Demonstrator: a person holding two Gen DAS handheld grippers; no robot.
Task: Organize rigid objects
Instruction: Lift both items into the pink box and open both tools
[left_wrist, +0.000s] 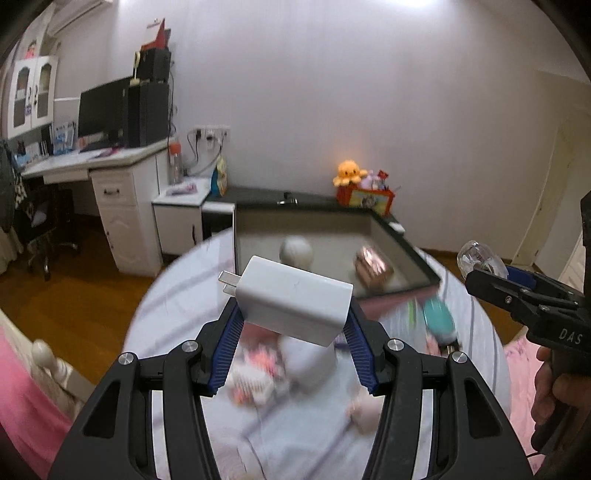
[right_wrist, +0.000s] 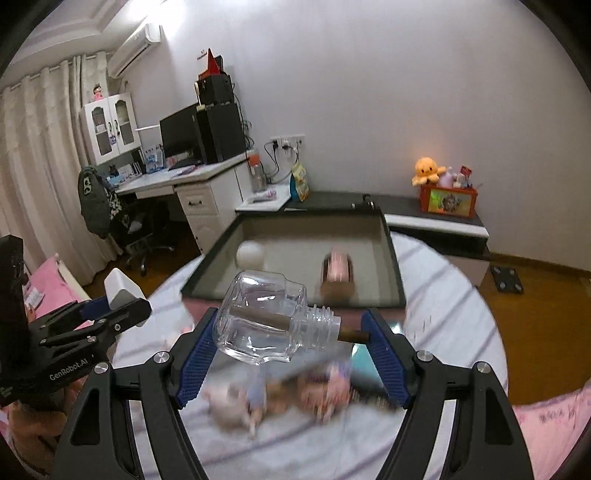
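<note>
Two claws carry loads just short of the shallow dark-rimmed grey tray (right_wrist: 391, 258), which lies ahead of both; the left claw (left_wrist: 293, 326) is clamped narrow on a white plastic plug charger (left_wrist: 291, 299), prongs pointing left; the right claw (right_wrist: 291, 345) stands wide, gripping a clear glass jar (right_wrist: 262, 317) lying crosswise, neck to the right; neither looks clearly nearer the tray; below, a pale striped bedsheet (right_wrist: 443, 295) with blurred clutter; beyond the tray, a white desk (right_wrist: 177, 184) and wall.

Both claws: matte black linkage arms with silver round-head screws at the pivots, blue ribbed pads on the fingers. Left claw (left_wrist: 293, 325) body reads "GenRobot.AI" in white; right claw (right_wrist: 291, 341) body reads "DAS". Thin dark cable under right handle.
</note>
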